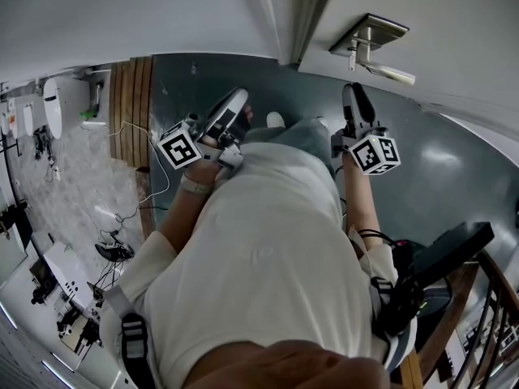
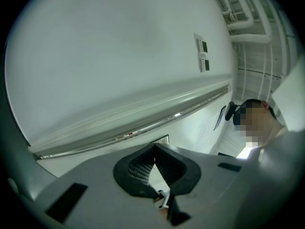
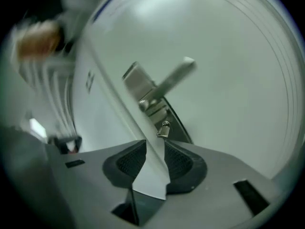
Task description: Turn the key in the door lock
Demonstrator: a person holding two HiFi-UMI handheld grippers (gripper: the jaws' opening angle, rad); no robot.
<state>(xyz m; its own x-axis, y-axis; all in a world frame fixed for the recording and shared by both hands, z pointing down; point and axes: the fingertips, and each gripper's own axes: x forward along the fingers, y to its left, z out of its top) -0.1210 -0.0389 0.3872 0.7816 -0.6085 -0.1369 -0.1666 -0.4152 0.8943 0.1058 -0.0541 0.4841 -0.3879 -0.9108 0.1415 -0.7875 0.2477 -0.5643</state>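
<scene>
Right gripper [image 3: 153,145] up close: fingers [image 3: 181,163] spread wide, nothing pinched, key [image 3: 164,129] just past the fingertips, stuck in the door lock [image 3: 159,114] below the lever handle [image 3: 174,78]. Lined up for a grab, probably. Left gripper [image 2: 153,148] fingers [image 2: 138,168] shut tight, empty, just idling.

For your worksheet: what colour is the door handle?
Silver metal door handle, clearest in right gripper view.

The person is wearing a pale short-sleeved T-shirt [image 1: 268,241], light blue jeans [image 1: 304,132], a pale wristband [image 1: 195,186] and dark wrist bands [image 1: 369,235]. The left gripper [image 2: 153,149] and right gripper [image 3: 155,149] are showing grey shells, black ribbed pads [image 3: 131,163] and black-and-white marker cubes [image 1: 180,146].
</scene>
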